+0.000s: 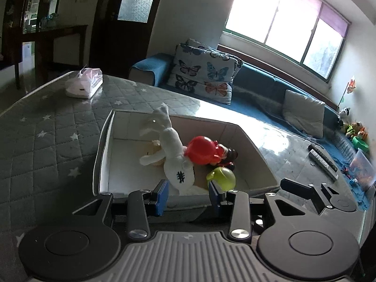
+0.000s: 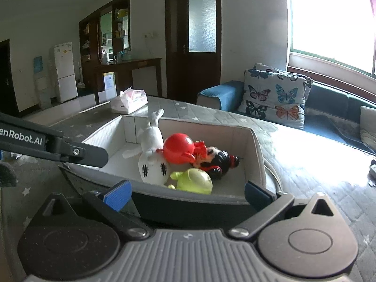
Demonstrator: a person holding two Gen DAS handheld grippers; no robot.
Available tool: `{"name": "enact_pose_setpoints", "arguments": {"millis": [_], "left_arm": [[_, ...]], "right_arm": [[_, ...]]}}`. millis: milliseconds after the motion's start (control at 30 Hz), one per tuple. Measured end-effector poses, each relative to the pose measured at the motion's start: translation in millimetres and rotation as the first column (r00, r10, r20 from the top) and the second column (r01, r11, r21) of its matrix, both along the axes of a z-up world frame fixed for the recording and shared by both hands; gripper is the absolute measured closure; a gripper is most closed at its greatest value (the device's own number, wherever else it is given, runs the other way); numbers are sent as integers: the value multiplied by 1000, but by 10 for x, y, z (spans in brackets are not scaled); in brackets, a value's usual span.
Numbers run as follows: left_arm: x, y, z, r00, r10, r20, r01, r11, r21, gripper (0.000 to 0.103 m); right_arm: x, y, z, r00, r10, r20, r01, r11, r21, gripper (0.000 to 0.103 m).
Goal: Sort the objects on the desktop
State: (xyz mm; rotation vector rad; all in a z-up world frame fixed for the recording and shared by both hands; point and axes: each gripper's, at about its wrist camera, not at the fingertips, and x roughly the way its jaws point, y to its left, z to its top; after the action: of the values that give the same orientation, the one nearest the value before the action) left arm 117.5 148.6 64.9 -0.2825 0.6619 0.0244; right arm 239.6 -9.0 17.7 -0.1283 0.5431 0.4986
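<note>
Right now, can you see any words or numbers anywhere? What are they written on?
"enRobot.AI" is on the arm of the left gripper, cut off at the picture's edge.
The tissue pack has a dark label, too small to read.
The remote control has buttons, too blurred to read.

Strong daylight pours through a wide window (image 1: 284, 21) with a dark frame, its upper panes tinted purple. Beneath it runs a long blue sofa (image 1: 258, 87), with a butterfly-print cushion (image 1: 202, 72) leaning at one end and a plain grey cushion (image 1: 303, 115) further along. The low table (image 1: 47, 127) in front wears a grey quilted cover with white stars, and glare shines off its far side. White walls surround a dark wooden door (image 2: 195, 37) with a frosted glass panel. Next to it stand a dark console table (image 2: 131, 63) and a glass-fronted cabinet (image 2: 105, 25). A white fridge (image 2: 64, 70) stands against the far wall on a pale tiled floor.
</note>
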Motion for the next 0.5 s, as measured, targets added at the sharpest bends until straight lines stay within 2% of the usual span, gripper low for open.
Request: {"name": "enact_pose_setpoints", "arguments": {"millis": [233, 500], "left_arm": [[-117, -180, -62, 999, -5, -43, 8, 998, 58, 63], [-208, -244, -177, 997, 20, -77, -13, 996, 89, 63]], "right_arm": [[-117, -116, -16, 1000, -12, -9, 12, 1000, 22, 0], [-225, -212, -89, 999, -24, -34, 25, 999, 27, 0]]}}
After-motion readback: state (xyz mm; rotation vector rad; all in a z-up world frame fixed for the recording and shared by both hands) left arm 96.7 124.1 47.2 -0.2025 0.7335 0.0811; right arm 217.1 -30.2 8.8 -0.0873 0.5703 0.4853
